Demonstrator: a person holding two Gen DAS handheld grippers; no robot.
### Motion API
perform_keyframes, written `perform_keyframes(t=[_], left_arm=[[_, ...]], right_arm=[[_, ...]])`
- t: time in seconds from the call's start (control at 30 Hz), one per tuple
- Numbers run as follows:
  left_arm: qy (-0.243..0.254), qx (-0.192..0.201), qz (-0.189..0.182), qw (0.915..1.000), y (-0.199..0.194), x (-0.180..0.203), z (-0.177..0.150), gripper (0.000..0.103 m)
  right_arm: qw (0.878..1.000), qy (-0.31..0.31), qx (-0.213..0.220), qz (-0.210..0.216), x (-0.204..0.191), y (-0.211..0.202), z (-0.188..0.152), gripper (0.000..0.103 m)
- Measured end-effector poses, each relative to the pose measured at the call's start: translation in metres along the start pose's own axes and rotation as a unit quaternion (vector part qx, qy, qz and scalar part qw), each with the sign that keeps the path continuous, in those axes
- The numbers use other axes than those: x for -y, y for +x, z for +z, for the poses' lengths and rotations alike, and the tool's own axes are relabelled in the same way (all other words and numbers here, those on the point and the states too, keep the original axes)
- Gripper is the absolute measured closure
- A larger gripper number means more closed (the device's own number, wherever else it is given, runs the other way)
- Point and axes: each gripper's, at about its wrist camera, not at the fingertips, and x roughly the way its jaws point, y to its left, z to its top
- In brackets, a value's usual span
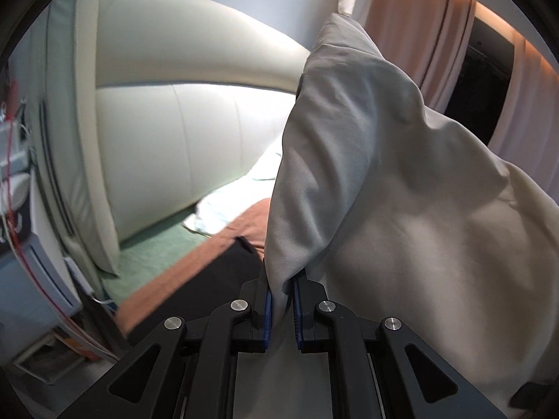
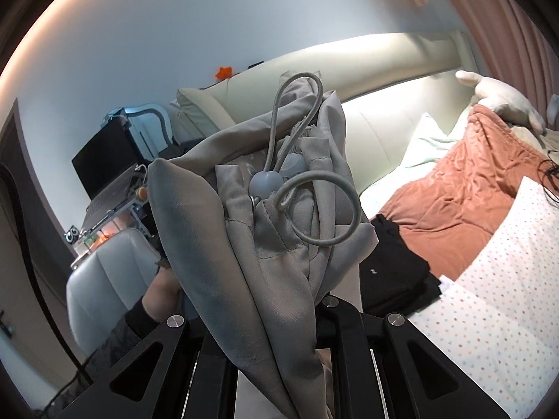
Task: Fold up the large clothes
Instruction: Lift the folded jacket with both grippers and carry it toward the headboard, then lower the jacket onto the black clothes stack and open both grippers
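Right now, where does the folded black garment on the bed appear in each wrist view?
Left wrist: black garment lower centre-left, just left of the tongs.
Right wrist: black garment right of centre, beside the held grey cloth.
Shared landmark: rust-orange blanket.

Soft indoor light, fisheye-warped edges

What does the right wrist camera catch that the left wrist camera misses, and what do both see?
Only the right wrist view shows the drawstring cord, a laptop and a dotted sheet. Only the left shows a dark window between curtains. Both show the grey garment, the rust-orange blanket and the cream headboard.
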Motion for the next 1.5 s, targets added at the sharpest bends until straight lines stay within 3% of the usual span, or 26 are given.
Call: perform_keyframes(t=[0.33,0.6,0.93,1.2,1.3,1.4,1.47,1.5], left_arm=[[0.026,0.033,0.083,0.9957,-0.029,-0.034,0.046,0.094],[0.016,-0.004,0.127,0.9918,0.008,-0.057,0.029,0.094],[0.035,-0.065,0.154,0.9853,0.111,-0.060,0.023,0.094],[0.056,-0.107,0.135,0.9835,0.196,-0.045,0.026,0.094],[0.058,-0.138,0.138,0.9791,0.224,-0.045,0.019,0.088],[0.067,-0.125,0.155,0.9776,0.226,-0.047,0.011,0.077],[0.071,-0.130,0.162,0.9755,0.223,-0.049,0.006,0.053],[0.070,-0.132,0.162,0.9754,0.220,-0.056,0.002,0.051]], right_arm=[[0.998,0.013,-0.002,0.059,-0.040,0.075,0.025,0.092],[0.994,0.047,-0.036,0.088,-0.038,0.133,0.010,0.092],[0.985,0.123,-0.086,0.080,0.048,0.198,-0.021,0.092],[0.980,0.171,-0.086,0.045,0.125,0.212,-0.023,0.092],[0.978,0.187,-0.088,0.033,0.153,0.220,-0.029,0.092],[0.973,0.209,-0.090,0.023,0.185,0.231,-0.042,0.092],[0.968,0.231,-0.098,0.011,0.209,0.241,-0.056,0.092],[0.965,0.242,-0.106,-0.002,0.222,0.248,-0.065,0.092]])
